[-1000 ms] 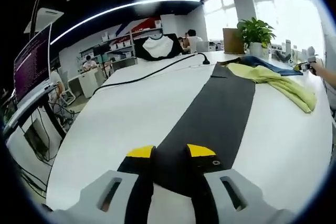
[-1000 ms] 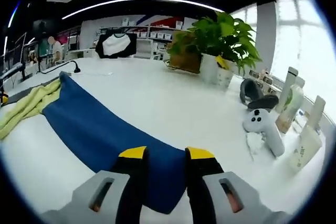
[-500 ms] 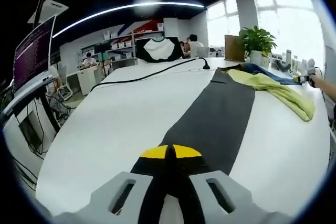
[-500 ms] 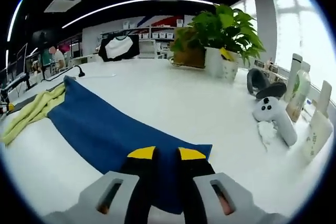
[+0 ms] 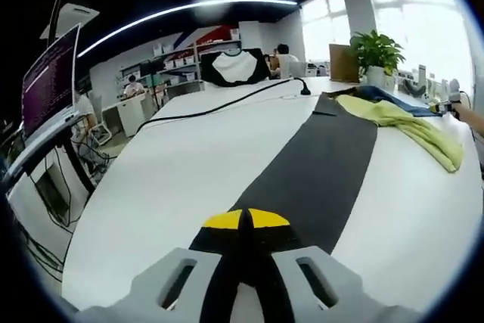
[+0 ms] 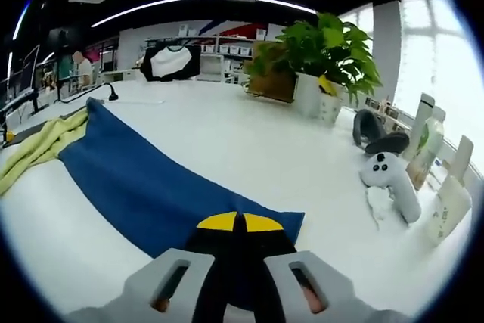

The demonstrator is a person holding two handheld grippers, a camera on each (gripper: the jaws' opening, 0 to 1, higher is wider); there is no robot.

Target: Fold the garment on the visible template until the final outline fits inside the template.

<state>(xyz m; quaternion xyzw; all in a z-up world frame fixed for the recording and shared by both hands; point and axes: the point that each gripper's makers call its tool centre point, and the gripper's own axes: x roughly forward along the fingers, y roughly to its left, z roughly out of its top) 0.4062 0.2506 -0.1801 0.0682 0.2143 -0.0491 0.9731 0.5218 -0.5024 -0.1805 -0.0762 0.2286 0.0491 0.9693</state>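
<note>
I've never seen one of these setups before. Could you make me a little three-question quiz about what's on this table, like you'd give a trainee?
1. True or false: the left gripper has its jaws closed on the end of the dark grey cloth strip.
2. What colour is the cloth that the right gripper is clamped on? A) red B) blue C) white
3. Fill in: the yellow-green garment lies bunched at the far end of the dark grey strip, and behind it near the window stands a potted ____.

Key: 1 true; 2 B, it is the blue cloth; 3 plant.
</note>
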